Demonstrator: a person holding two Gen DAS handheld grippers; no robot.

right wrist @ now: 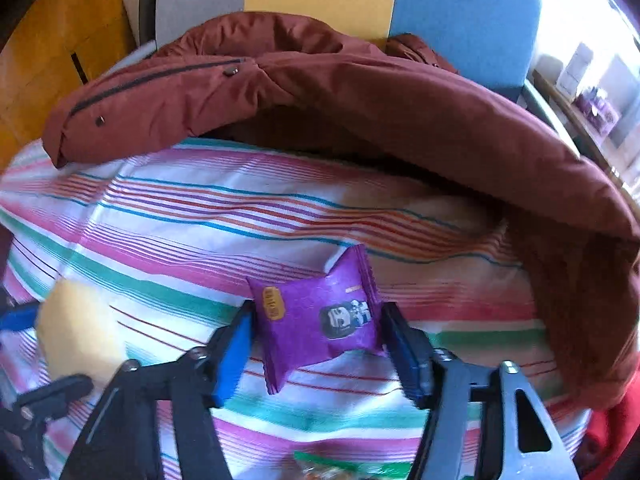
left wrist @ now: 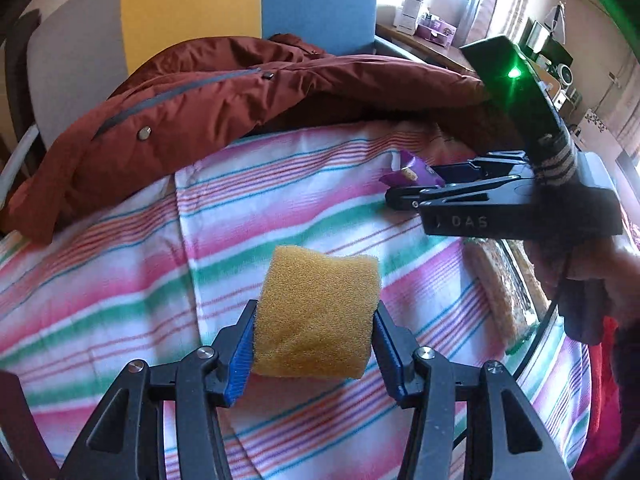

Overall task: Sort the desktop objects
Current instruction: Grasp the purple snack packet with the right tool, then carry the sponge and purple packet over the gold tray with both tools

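The left gripper (left wrist: 314, 340) is clamped on a yellow sponge (left wrist: 316, 316), pads pressing both of its sides so it can be carried off for sorting; it sits over the striped cloth (left wrist: 120, 280), well on the near side of the brown jacket (left wrist: 240, 92). The right gripper (right wrist: 316, 336) straddles a purple snack packet (right wrist: 316, 316), nearer the jacket's hem, its pads at the packet's edges, apparently gripping it too.
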